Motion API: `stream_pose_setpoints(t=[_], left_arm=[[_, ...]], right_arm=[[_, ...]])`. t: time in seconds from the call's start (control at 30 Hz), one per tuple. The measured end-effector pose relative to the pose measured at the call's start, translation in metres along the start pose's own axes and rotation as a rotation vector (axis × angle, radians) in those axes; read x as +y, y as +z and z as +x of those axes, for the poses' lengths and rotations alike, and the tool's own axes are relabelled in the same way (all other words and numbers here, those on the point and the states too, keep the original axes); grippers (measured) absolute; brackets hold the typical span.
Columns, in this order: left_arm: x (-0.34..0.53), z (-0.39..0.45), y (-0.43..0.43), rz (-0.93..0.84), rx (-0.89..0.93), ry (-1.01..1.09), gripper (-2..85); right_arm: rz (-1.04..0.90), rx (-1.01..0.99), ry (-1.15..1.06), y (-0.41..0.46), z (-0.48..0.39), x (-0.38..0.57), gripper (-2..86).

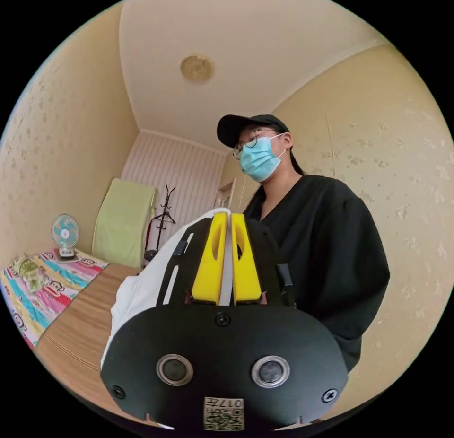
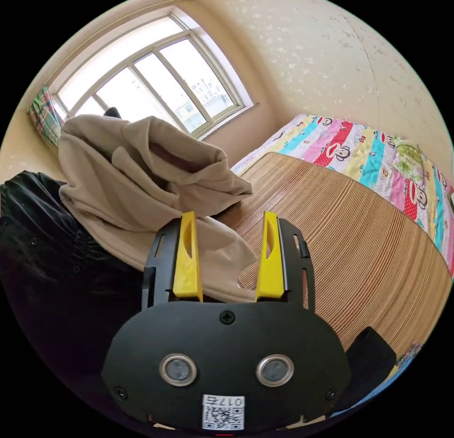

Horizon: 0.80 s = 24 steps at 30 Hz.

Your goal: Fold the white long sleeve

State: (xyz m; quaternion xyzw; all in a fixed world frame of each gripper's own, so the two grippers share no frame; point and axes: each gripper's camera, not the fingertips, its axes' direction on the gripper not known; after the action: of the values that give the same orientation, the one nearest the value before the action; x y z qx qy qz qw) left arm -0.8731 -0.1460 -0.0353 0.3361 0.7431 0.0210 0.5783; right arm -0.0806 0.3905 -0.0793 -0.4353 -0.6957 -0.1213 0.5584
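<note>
Your left gripper [image 1: 227, 230] has its fingers clamped on the white shirt [image 1: 142, 282], which hangs off to one side; your right gripper [image 2: 228, 241], fingers apart, faces a beige garment [image 2: 142, 173] on the tabletop [image 2: 340, 239].

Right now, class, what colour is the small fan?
Teal blades on a white body, best seen in the left gripper view.

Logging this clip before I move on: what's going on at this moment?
A person in a black top stands by a wooden table, a gripper in each hand. The left gripper is shut on a white long sleeve, held up off the table. The right gripper is open, its jaws pointing at a heap of beige clothing beside dark clothing. No fold is made yet.
</note>
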Motion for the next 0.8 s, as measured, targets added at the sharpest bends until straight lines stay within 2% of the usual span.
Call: stream_pose_setpoints(t=[0.07, 0.17, 0.2, 0.37, 0.47, 0.5, 0.57, 0.63, 0.7, 0.8], left_arm=[[-0.002, 0.016, 0.005, 0.202, 0.109, 0.091, -0.1], [-0.005, 0.020, 0.019, 0.343, 0.272, 0.157, 0.0], [-0.008, 0.019, 0.024, 0.350, 0.304, 0.163, 0.0], [-0.051, 0.012, 0.105, 0.331, 0.681, 0.198, 0.0], [-0.070, 0.014, 0.153, 0.263, 0.784, 0.179, 0.0], [-0.072, 0.014, 0.160, 0.256, 0.797, 0.172, 0.0], [-0.077, 0.015, 0.179, 0.244, 0.826, 0.142, 0.0], [-0.078, 0.017, 0.179, 0.235, 0.785, 0.115, 0.0], [-0.079, 0.026, 0.166, 0.241, 0.713, 0.110, 0.0], [-0.084, 0.054, 0.127, 0.250, 0.539, 0.148, -0.1]], right_arm=[[-0.021, -0.002, -0.007, 0.003, 0.000, 0.018, 18.2], [-0.013, -0.063, 0.062, 0.000, 0.016, 0.050, 18.1], [0.007, -0.081, 0.077, -0.003, 0.019, 0.057, 18.1], [0.290, -0.289, 0.199, -0.052, 0.061, 0.097, 19.2], [0.257, -0.326, 0.191, -0.046, 0.074, 0.090, 19.3], [0.227, -0.339, 0.175, -0.040, 0.074, 0.086, 18.7], [0.150, -0.563, 0.025, -0.024, 0.066, 0.070, 11.7], [0.184, -0.672, -0.068, -0.034, 0.057, 0.066, 5.0], [0.260, -0.606, -0.055, -0.061, 0.058, 0.070, 3.9], [0.544, -0.590, 0.072, -0.135, 0.087, 0.092, 3.0]])
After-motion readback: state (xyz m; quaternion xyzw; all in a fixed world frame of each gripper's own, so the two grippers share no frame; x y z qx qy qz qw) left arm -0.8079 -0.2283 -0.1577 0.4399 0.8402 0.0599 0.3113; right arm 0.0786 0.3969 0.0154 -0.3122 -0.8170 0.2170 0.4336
